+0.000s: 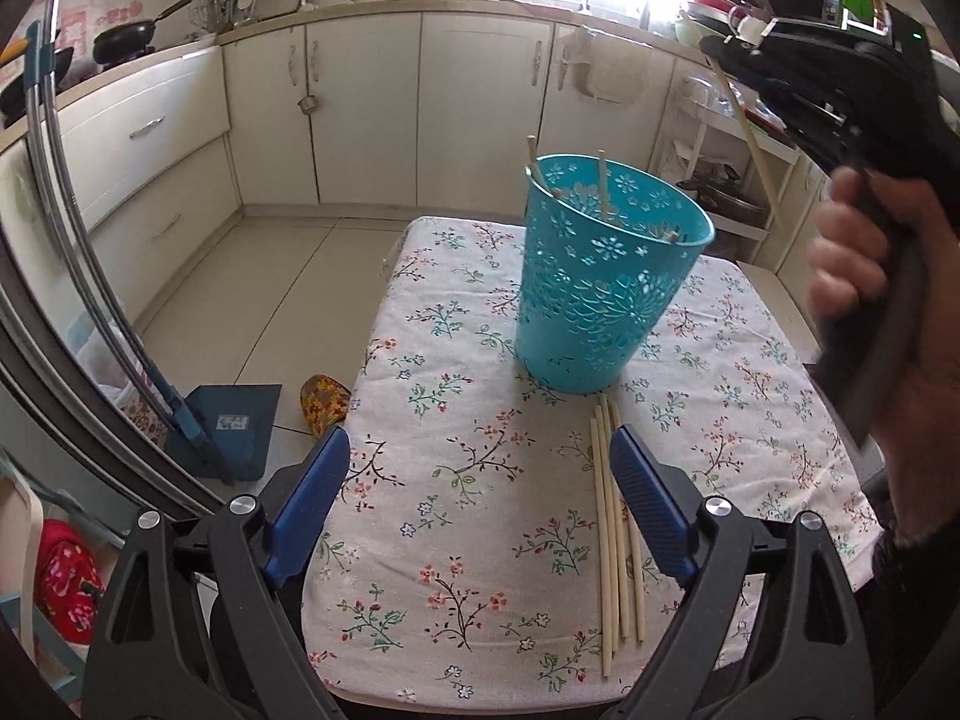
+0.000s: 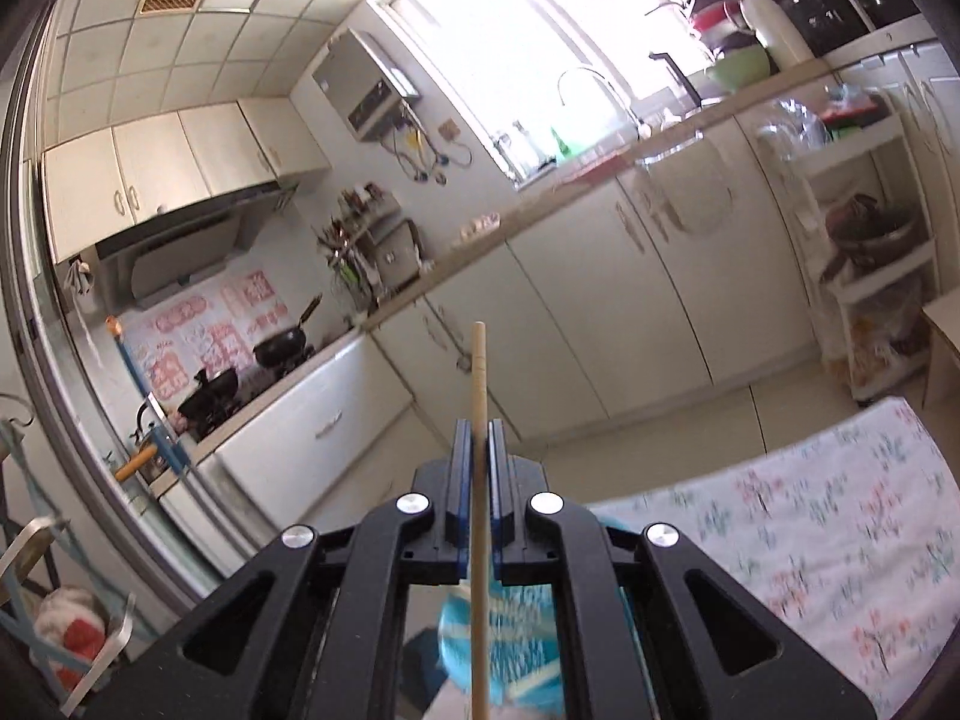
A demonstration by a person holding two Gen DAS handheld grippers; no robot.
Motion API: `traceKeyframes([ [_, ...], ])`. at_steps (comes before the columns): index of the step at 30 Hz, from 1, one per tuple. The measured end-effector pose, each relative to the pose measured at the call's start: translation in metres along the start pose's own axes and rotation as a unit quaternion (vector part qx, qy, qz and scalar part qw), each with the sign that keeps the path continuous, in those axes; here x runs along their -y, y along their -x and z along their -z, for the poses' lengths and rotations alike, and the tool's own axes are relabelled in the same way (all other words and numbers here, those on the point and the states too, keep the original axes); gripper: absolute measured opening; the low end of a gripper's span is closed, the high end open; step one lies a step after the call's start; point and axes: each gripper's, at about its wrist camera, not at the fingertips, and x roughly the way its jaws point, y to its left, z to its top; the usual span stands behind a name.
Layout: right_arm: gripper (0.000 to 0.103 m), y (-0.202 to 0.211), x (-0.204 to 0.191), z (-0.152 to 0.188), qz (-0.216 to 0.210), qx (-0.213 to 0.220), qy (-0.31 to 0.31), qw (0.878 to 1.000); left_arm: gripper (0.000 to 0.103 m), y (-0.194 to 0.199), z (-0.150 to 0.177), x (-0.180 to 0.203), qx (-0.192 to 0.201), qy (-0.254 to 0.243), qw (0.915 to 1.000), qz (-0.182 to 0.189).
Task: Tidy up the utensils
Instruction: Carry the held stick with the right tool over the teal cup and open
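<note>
A turquoise perforated basket (image 1: 606, 276) stands on the floral tablecloth (image 1: 480, 480) with a few chopsticks inside. Several loose wooden chopsticks (image 1: 615, 534) lie on the cloth in front of it, beside the right finger of my left gripper (image 1: 480, 450), which is open and empty, low over the cloth. My right gripper (image 1: 729, 51) is raised at the upper right, shut on one chopstick (image 1: 750, 132) that hangs down beside the basket. In the right wrist view the right gripper (image 2: 479, 429) clamps the chopstick (image 2: 479, 480), with the basket (image 2: 504, 636) below it.
Kitchen cabinets (image 1: 372, 108) and counter run behind the table. A blue dustpan (image 1: 234, 426) and a patterned slipper (image 1: 324, 405) lie on the floor to the left. A white shelf rack (image 1: 720, 180) stands at the right.
</note>
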Motion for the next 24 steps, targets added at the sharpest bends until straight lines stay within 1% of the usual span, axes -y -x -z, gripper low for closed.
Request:
traceKeyframes([
  [2,0.006,-0.016,0.003,-0.002,0.012,0.016,0.007,1.0,0.085,-0.003,-0.002,-0.006,-0.001,0.009,1.0,0.0],
  [3,0.006,-0.022,0.006,0.0,0.017,0.016,0.01,1.0,0.085,-0.004,-0.002,-0.008,-0.002,0.011,0.9999,0.0],
  [7,0.007,-0.04,0.018,0.011,0.036,-0.004,0.023,0.999,0.085,-0.013,-0.004,-0.015,-0.007,0.024,0.9997,-0.001],
  [12,0.007,-0.039,0.024,0.025,0.049,-0.024,0.04,0.998,0.085,-0.021,-0.003,-0.017,-0.017,0.031,0.9994,0.002],
  [16,0.007,-0.034,0.013,0.033,0.046,-0.051,0.067,0.995,0.085,-0.02,-0.002,-0.014,-0.017,0.028,0.9994,0.004],
  [17,0.01,-0.031,0.01,0.035,0.046,-0.055,0.075,0.995,0.085,-0.018,-0.002,-0.014,-0.016,0.028,0.9995,0.004],
  [18,0.018,-0.023,0.007,0.035,0.045,-0.056,0.081,0.994,0.085,-0.016,-0.002,-0.013,-0.013,0.028,0.9995,0.004],
  [20,0.024,-0.009,0.006,0.035,0.046,-0.05,0.083,0.994,0.085,-0.01,-0.002,-0.012,-0.008,0.027,0.9996,0.003],
  [24,0.031,0.035,0.002,0.036,0.052,-0.036,0.082,0.995,0.086,0.001,-0.001,-0.01,0.003,0.024,0.9997,0.001],
])
